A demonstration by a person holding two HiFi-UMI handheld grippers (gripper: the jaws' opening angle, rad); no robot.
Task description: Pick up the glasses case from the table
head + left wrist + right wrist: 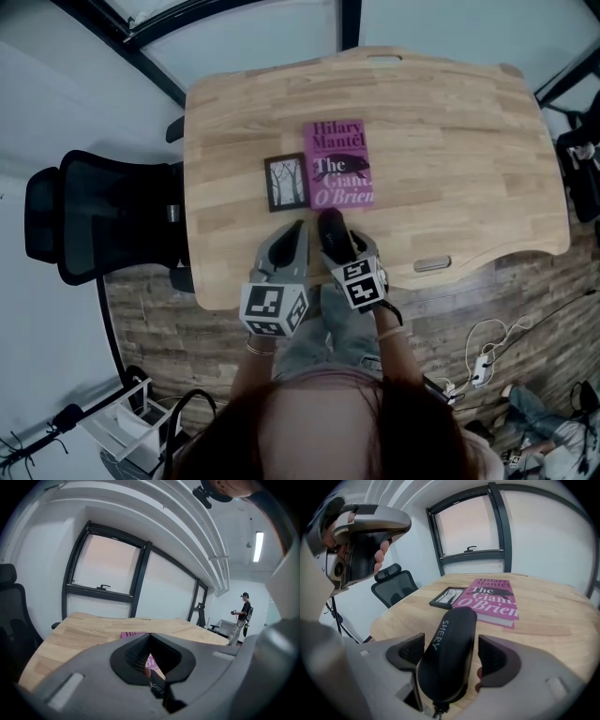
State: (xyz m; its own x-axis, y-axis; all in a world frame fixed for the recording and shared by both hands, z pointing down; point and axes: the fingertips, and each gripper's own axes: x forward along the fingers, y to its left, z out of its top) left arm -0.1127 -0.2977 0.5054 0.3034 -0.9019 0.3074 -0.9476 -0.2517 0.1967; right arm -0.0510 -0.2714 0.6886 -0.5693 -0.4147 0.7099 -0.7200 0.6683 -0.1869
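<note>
Your right gripper (pixel 451 648) is spread wide around the black glasses case (pixel 452 625), lying loose on the table (pixel 553 620) before the pink book (pixel 492 599); your left gripper (pixel 150 637) is closed, empty.

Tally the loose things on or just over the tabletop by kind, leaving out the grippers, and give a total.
Book: 1
Framed picture: 1
Glasses case: 1
Total: 3
</note>
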